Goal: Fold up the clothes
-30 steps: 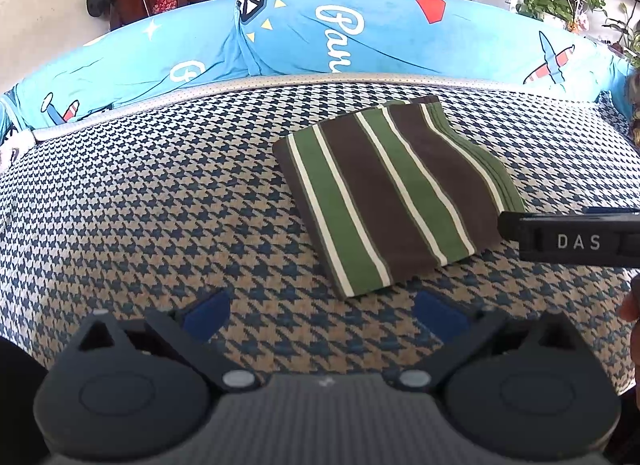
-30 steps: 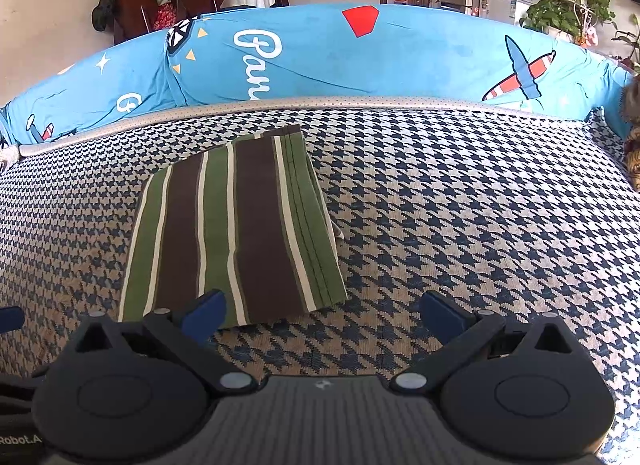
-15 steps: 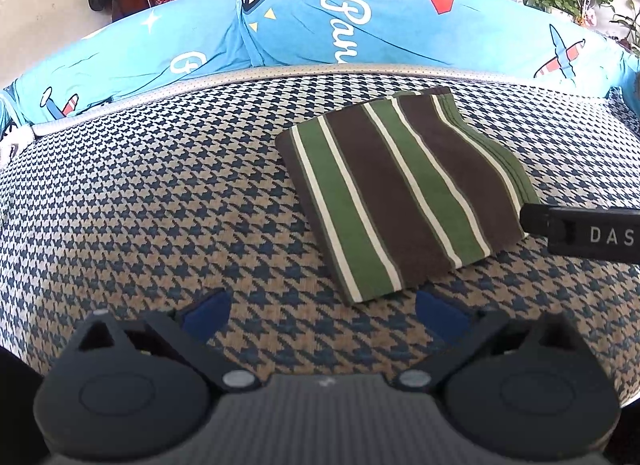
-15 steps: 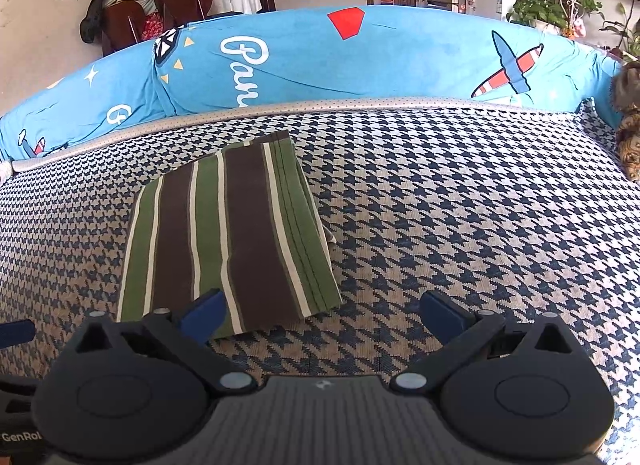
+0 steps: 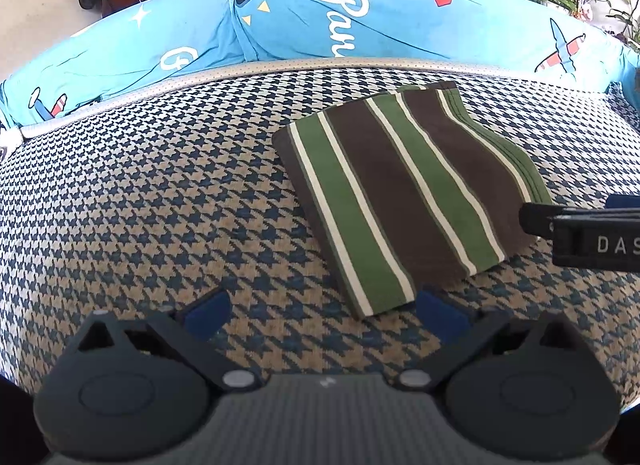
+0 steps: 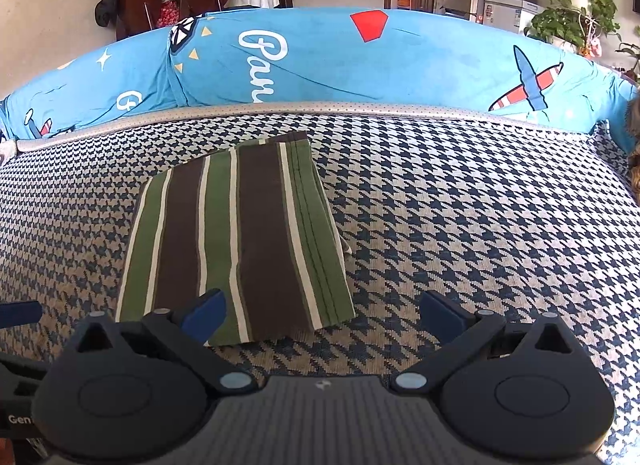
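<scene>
Houndstooth fabric in navy and tan (image 5: 160,201) is covering the wide cushioned seat where the work is taking place, and a bright blue cover printed with planes and lettering (image 6: 360,61) is draping the backrest behind it. Beyond that, wooden chairs (image 6: 168,1) and a potted plant (image 6: 576,5) are standing in the room. A folded striped garment (image 5: 404,193), green and brown with thin white lines, is lying flat on the seat, forming a neat rectangle with its stitched hem along the right edge. The left gripper (image 5: 320,311) is hovering low with its blue-padded fingers spread wide, holding nothing, just beside the garment's near corner. The right gripper (image 6: 322,311) is likewise hanging open and empty, its left fingertip (image 6: 204,311) overlapping the garment's near edge in its own view.
</scene>
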The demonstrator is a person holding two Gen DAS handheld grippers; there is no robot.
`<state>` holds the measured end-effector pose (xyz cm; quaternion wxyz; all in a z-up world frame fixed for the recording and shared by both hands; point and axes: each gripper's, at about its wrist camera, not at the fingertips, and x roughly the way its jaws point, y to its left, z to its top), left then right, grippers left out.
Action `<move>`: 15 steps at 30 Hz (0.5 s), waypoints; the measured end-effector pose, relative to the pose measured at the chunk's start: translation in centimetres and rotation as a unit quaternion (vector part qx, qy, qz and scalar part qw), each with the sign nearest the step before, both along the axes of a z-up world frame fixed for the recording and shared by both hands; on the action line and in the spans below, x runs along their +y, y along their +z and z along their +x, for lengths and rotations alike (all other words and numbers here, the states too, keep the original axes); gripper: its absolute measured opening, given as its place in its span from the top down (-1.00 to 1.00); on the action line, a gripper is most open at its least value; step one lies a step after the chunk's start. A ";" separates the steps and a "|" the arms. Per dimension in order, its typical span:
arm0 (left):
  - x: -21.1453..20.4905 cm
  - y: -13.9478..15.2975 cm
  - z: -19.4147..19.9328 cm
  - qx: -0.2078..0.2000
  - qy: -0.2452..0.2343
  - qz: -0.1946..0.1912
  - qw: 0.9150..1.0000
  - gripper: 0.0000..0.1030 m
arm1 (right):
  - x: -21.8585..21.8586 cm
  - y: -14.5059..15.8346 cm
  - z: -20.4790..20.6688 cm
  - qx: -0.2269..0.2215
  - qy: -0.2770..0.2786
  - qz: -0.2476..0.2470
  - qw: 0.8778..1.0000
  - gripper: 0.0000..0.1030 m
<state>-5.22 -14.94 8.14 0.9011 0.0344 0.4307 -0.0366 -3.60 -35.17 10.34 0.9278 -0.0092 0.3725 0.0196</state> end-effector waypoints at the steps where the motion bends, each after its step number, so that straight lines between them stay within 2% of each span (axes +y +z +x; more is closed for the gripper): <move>1: 0.0 0.0 0.1 0.000 0.001 -0.002 1.000 -1.00 | 0.0 0.0 0.1 0.001 0.001 0.000 1.000 -1.00; 10: 0.0 -0.1 1.5 0.002 0.000 -0.011 1.000 -1.00 | 0.2 -0.3 1.2 0.009 0.005 0.000 1.000 -1.00; 15: 0.1 0.0 2.1 0.004 -0.002 -0.016 1.000 -1.00 | -0.5 -0.3 2.0 0.019 -0.008 0.017 1.000 -1.00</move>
